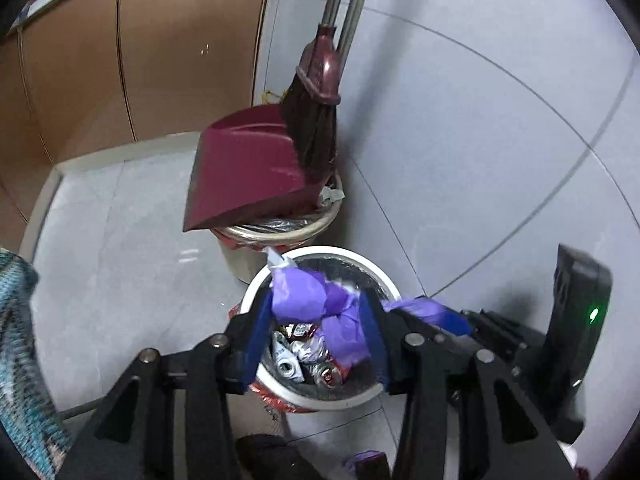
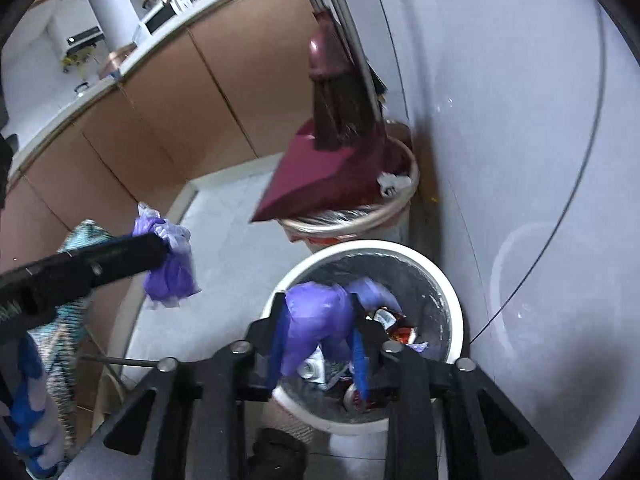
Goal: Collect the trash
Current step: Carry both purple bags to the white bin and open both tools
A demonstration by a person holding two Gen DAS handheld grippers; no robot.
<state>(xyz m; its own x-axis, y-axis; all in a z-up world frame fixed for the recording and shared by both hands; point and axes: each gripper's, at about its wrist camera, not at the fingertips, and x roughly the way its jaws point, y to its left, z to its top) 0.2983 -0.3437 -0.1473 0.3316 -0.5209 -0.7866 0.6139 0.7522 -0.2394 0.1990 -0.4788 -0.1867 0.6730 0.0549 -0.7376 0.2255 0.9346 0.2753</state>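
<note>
Purple bag (image 2: 316, 320) sits pinched in the right tongs (image 2: 320, 344) directly over the white bin (image 2: 452, 304), while the left tongs (image 2: 160, 256), at nine o'clock, clamp another purple wad (image 2: 172, 272) beside the rim.

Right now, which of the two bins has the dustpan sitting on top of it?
The far bin, beside the wall; the maroon dustpan and broom rest on it. The near white bin is uncovered and shows cans.

Corner of pale grey tiled wall (image 1: 480, 128). Left of it, brown cabinet doors (image 1: 160, 60) under a white countertop (image 2: 120, 68); glossy light floor (image 1: 120, 240) below.
</note>
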